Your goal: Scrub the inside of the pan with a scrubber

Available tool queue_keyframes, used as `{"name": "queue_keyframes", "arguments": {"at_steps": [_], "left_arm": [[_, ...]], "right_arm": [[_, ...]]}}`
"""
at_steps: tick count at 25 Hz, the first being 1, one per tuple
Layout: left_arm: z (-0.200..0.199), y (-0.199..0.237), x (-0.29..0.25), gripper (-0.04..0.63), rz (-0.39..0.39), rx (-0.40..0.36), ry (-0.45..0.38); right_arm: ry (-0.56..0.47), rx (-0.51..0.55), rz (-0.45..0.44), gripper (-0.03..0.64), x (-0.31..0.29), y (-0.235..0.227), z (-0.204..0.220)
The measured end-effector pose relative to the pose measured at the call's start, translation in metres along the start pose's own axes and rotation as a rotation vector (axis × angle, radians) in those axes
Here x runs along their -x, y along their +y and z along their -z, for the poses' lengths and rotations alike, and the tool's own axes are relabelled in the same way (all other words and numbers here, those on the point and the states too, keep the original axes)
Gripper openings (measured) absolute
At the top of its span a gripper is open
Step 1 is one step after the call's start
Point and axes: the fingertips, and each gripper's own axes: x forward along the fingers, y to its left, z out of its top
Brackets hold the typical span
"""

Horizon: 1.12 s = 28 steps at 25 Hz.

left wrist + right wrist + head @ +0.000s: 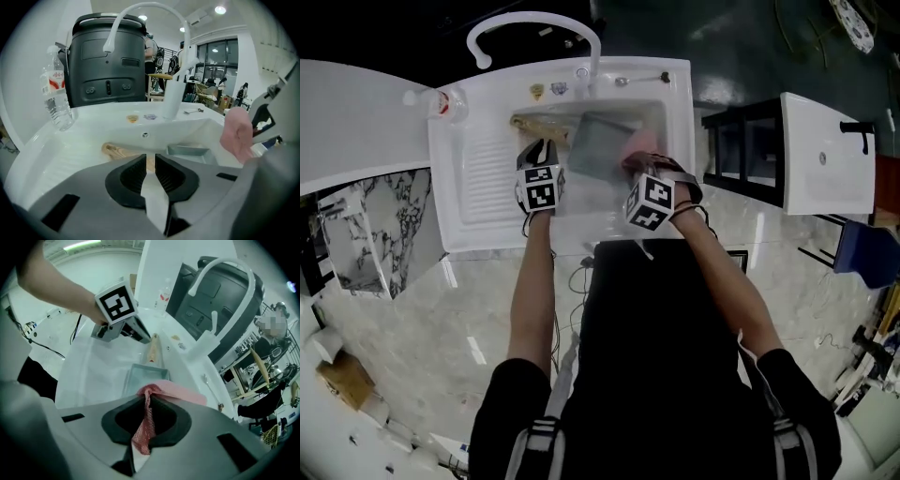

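Observation:
A rectangular metal pan (598,148) (190,151) (140,378) lies in the white sink (675,122), its wooden handle (546,123) (117,151) (152,350) pointing left. My left gripper (536,146) (150,161) (146,337) is at that handle; its jaws stand close together with the wood showing between them. My right gripper (639,165) (146,397) is shut on a pink mesh scrubber (639,142) (238,133) (176,391), held over the pan's right side. Whether the scrubber touches the pan I cannot tell.
A white arched faucet (534,23) (140,9) rises behind the basin. A clear water bottle (445,101) (56,101) stands at the back left corner beside the ribbed drainboard (483,178). A spoon (642,79) lies on the back rim. Cables trail on the floor.

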Motion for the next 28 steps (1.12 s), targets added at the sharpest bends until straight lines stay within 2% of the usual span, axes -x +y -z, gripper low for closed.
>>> {"name": "queue_keyframes", "arguments": {"at_steps": [5,12,16,23,28], "left_arm": [[0.004,-0.044,0.05,0.059,0.013,0.01,-0.037],[0.005,-0.103,0.12,0.039,-0.041,0.056,-0.113],[0.009,-0.145,0.161,0.036,-0.059,0.073,-0.157],[0.011,-0.221,0.233,0.034,-0.072,0.184,-0.269],[-0.011,-0.263,0.278,0.034,-0.061,0.224,-0.388]], "right_arm": [[-0.078,0.003,0.018,0.044,0.028,0.004,-0.003],[-0.208,-0.009,-0.004,0.044,0.069,0.017,0.008],[-0.341,-0.134,-0.079,0.044,0.106,0.026,0.017],[-0.567,-0.358,-0.19,0.044,0.185,0.024,0.042],[-0.725,-0.423,-0.253,0.044,0.247,0.015,0.058]]}}
